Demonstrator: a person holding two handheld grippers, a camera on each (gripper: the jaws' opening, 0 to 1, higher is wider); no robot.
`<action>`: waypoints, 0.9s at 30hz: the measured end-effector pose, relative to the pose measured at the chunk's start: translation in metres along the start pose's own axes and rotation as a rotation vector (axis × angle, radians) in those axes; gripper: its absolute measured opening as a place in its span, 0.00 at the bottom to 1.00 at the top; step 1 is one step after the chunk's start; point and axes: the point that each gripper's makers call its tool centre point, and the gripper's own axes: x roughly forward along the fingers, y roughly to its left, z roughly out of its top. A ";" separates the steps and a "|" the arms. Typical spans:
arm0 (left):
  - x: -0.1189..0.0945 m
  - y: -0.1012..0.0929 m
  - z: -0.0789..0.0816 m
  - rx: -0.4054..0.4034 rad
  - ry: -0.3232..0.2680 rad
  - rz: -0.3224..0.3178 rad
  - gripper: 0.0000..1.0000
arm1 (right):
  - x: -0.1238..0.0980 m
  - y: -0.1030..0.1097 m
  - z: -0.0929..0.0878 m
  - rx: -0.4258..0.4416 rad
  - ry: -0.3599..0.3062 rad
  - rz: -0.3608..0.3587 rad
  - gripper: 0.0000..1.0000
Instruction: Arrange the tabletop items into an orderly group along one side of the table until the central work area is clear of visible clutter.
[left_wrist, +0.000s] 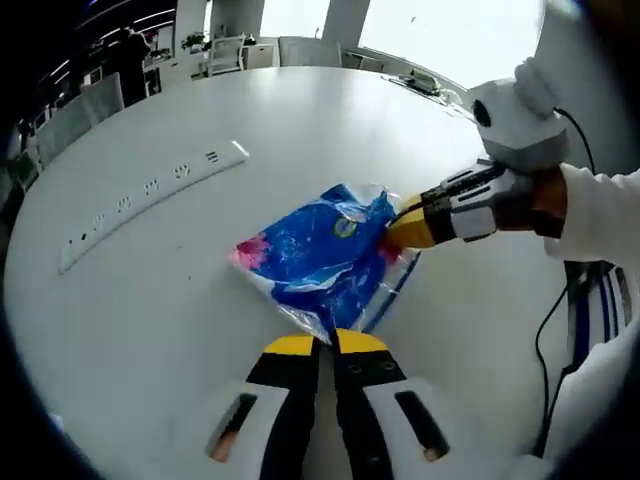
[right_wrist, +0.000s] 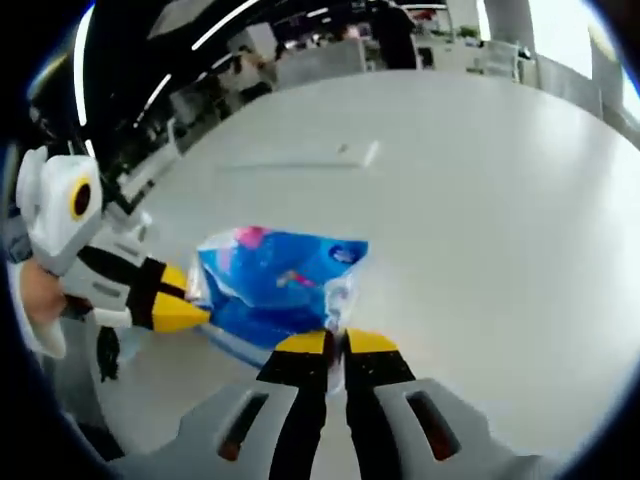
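Right now the blue plastic packet (left_wrist: 320, 255), printed with pink and white patches, lies flat on the white table (left_wrist: 180, 310) a little in from the near edge, and I have both tools on it from opposite ends. In the left gripper view my left gripper (left_wrist: 327, 343) has its yellow-tipped jaws pressed together on the near corner of the packet, the film pinched between them. The right gripper (left_wrist: 402, 229) comes in from the right side of that view, its yellow tips closed on the far corner of the packet, with the gloved hand (left_wrist: 545, 195) and a white sleeve (left_wrist: 605, 215) behind it. In the right gripper view the same packet (right_wrist: 275, 280) sits just ahead of the right gripper (right_wrist: 336, 343), whose jaws are together on a clear flap at the packet's edge, and the left gripper (right_wrist: 185, 300) reaches in from the left, its tips against the packet's other end. Farther out on the table lies a long white power strip (left_wrist: 150, 195), well apart from the packet. Beyond the table I see chairs (left_wrist: 225, 50) and bright windows (left_wrist: 450, 30).
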 end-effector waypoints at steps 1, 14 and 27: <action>0.001 0.000 0.000 0.002 0.002 0.001 0.02 | 0.001 0.000 0.001 0.000 -0.003 0.001 0.02; 0.006 0.004 -0.004 -0.024 0.011 0.020 0.01 | -0.003 0.002 -0.003 -0.009 -0.006 -0.013 0.03; 0.001 0.006 -0.006 -0.054 0.024 0.031 0.11 | -0.009 0.002 -0.004 -0.025 0.015 -0.049 0.31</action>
